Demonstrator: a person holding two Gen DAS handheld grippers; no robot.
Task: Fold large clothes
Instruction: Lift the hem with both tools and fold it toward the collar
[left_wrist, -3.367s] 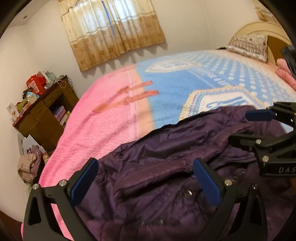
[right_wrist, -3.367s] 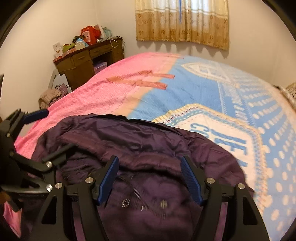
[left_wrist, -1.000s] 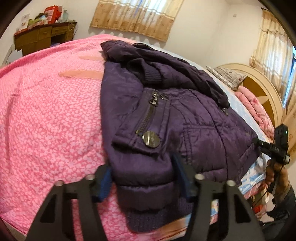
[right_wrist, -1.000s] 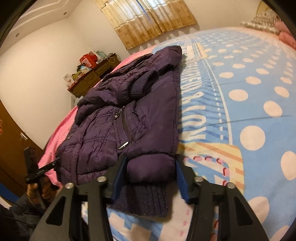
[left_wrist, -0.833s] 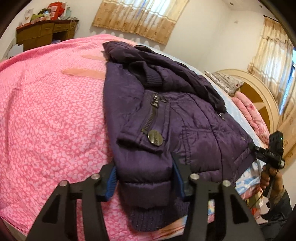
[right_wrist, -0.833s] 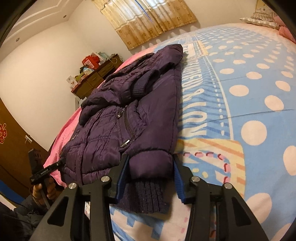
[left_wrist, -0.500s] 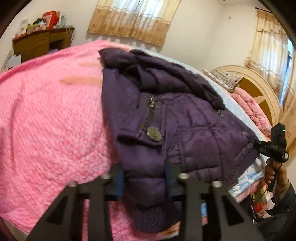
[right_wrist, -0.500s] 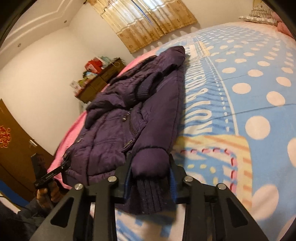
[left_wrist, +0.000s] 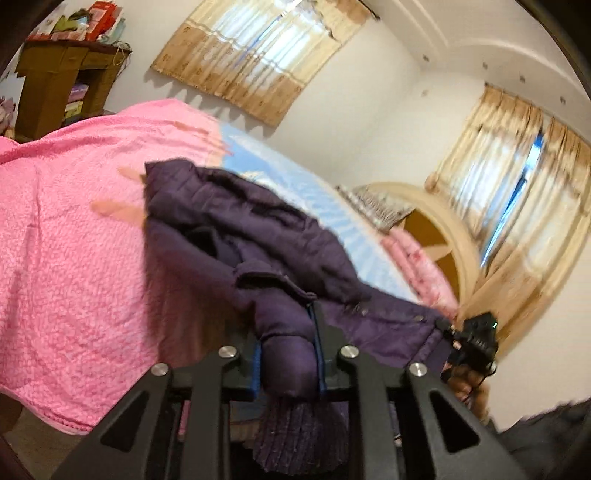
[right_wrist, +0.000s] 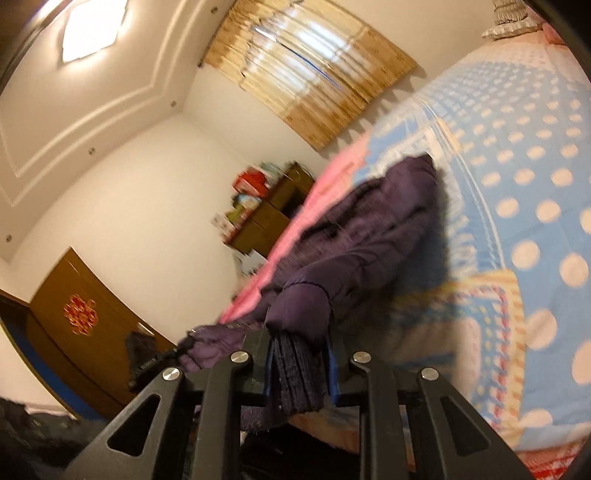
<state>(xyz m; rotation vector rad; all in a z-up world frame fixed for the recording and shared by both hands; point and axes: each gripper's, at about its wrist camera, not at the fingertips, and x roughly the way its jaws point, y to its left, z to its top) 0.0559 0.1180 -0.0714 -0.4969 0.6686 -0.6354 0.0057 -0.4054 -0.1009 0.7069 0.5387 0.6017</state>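
A dark purple padded jacket (left_wrist: 258, 236) lies lengthwise on the bed, its near hem lifted off the cover. My left gripper (left_wrist: 286, 354) is closing its jaws on one hem corner, the blue pads pressing the padded edge and ribbed band. In the right wrist view the jacket (right_wrist: 373, 236) rises toward me, and my right gripper (right_wrist: 299, 365) is closing on the other hem corner with the knit band pinched between its pads. The right gripper (left_wrist: 474, 341) also shows at the jacket's far corner in the left wrist view, held by a hand.
The bed has a pink cover (left_wrist: 62, 229) on one side and a blue dotted cover (right_wrist: 535, 177) on the other. A wooden desk (left_wrist: 62, 85) with clutter stands by the curtained window (left_wrist: 258, 55). A headboard (left_wrist: 432, 221) and pillows sit at the far end. A brown door (right_wrist: 85, 325) is behind.
Both grippers have shut on the jacket's hem corners and risen, lifting the near edge off the bed. Both views have tilted upward, showing more wall and ceiling.
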